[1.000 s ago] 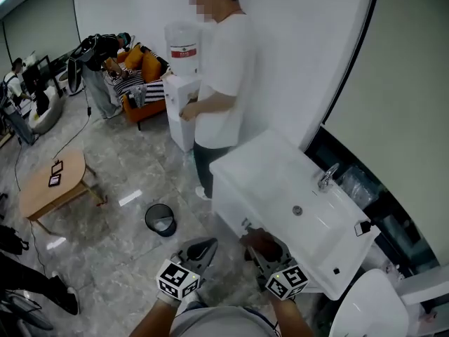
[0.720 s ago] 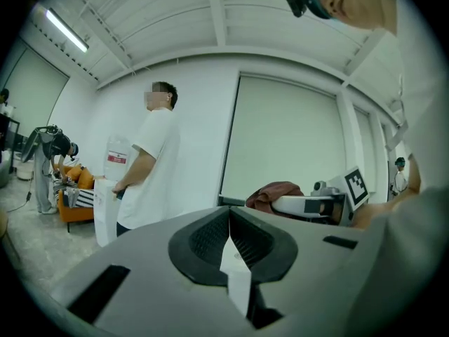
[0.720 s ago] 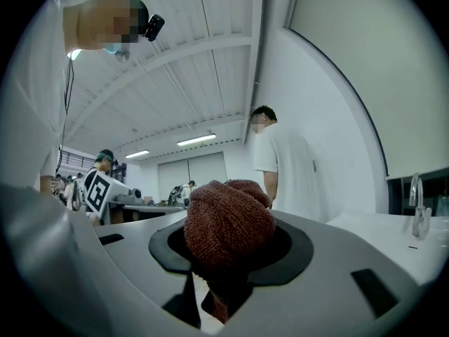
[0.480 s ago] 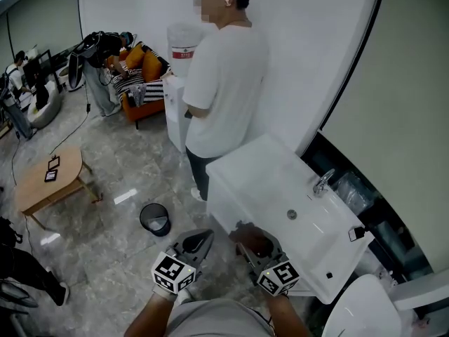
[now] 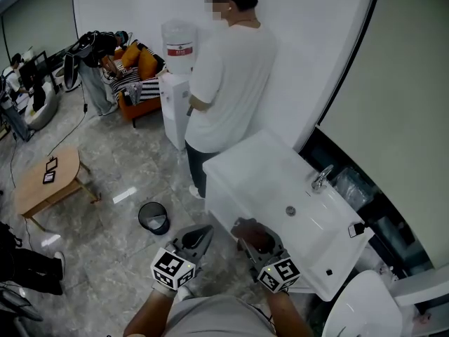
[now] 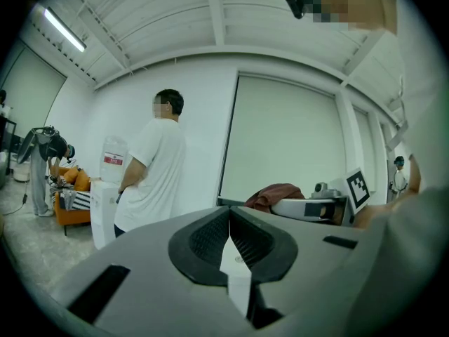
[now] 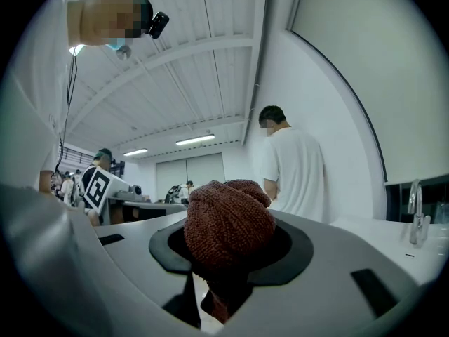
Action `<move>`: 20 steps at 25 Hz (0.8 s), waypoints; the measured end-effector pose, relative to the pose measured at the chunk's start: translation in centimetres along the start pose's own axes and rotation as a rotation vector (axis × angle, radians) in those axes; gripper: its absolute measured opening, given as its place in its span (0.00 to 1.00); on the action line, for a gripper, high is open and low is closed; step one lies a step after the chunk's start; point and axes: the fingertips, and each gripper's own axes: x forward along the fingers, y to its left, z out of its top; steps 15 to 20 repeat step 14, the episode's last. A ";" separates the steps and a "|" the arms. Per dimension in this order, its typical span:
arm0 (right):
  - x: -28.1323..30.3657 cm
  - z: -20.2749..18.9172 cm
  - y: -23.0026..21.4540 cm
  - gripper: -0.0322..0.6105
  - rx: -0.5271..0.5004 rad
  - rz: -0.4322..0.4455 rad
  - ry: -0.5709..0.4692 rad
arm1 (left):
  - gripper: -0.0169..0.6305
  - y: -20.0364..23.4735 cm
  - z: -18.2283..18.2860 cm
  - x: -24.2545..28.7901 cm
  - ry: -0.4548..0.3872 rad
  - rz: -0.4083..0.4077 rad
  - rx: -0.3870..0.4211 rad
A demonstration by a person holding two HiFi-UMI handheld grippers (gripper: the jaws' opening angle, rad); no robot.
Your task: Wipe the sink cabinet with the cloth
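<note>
The white sink cabinet (image 5: pixel 238 188) stands against the wall, its basin and tap (image 5: pixel 321 177) on top. My right gripper (image 5: pixel 254 241) is shut on a bunched brown-red cloth (image 7: pixel 228 220), held just in front of the cabinet's front face. The cloth (image 5: pixel 256 240) shows as a dark lump at the jaws in the head view. My left gripper (image 5: pixel 195 241) is shut with nothing in it, beside the right one and left of the cabinet. From the left gripper view, the cloth (image 6: pixel 277 195) and the right gripper's marker cube sit to the right.
A person in a white shirt (image 5: pixel 228 83) stands at the cabinet's far end by a water dispenser (image 5: pixel 175 97). A small bin (image 5: pixel 153 217) sits on the floor, a low wooden table (image 5: pixel 45 181) further left. A toilet (image 5: pixel 365 307) is at the lower right.
The person in white has stepped nearer the cabinet's far end. Both grippers stay low in front of the cabinet, barely shifted, with the cloth still held.
</note>
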 end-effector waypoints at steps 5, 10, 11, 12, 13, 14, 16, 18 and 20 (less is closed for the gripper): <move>-0.1 0.4 -0.5 0.30 -0.004 -0.019 -0.004 | 0.04 0.2 0.2 0.4 0.001 -0.010 0.001; -0.3 0.7 -0.7 0.30 -0.004 -0.028 -0.011 | 0.04 0.1 0.5 0.7 -0.001 -0.021 0.006; -0.5 0.8 -0.7 0.30 -0.003 -0.031 -0.013 | 0.04 0.0 0.6 0.6 -0.002 -0.022 0.007; -0.6 0.8 -0.7 0.30 -0.002 -0.036 -0.014 | 0.04 0.0 0.7 0.6 -0.004 -0.022 0.007; -0.7 0.9 -0.7 0.30 -0.002 -0.041 -0.015 | 0.04 0.0 0.9 0.6 -0.006 -0.023 0.007; -0.8 1.1 -0.6 0.30 -0.001 -0.046 -0.016 | 0.04 0.0 1.0 0.5 -0.008 -0.024 0.007; -0.8 1.1 -0.6 0.30 -0.001 -0.046 -0.016 | 0.04 0.0 1.0 0.5 -0.008 -0.024 0.007; -0.8 1.1 -0.6 0.30 -0.001 -0.046 -0.016 | 0.04 0.0 1.0 0.5 -0.008 -0.024 0.007; -0.8 1.1 -0.6 0.30 -0.001 -0.046 -0.016 | 0.04 0.0 1.0 0.5 -0.008 -0.024 0.007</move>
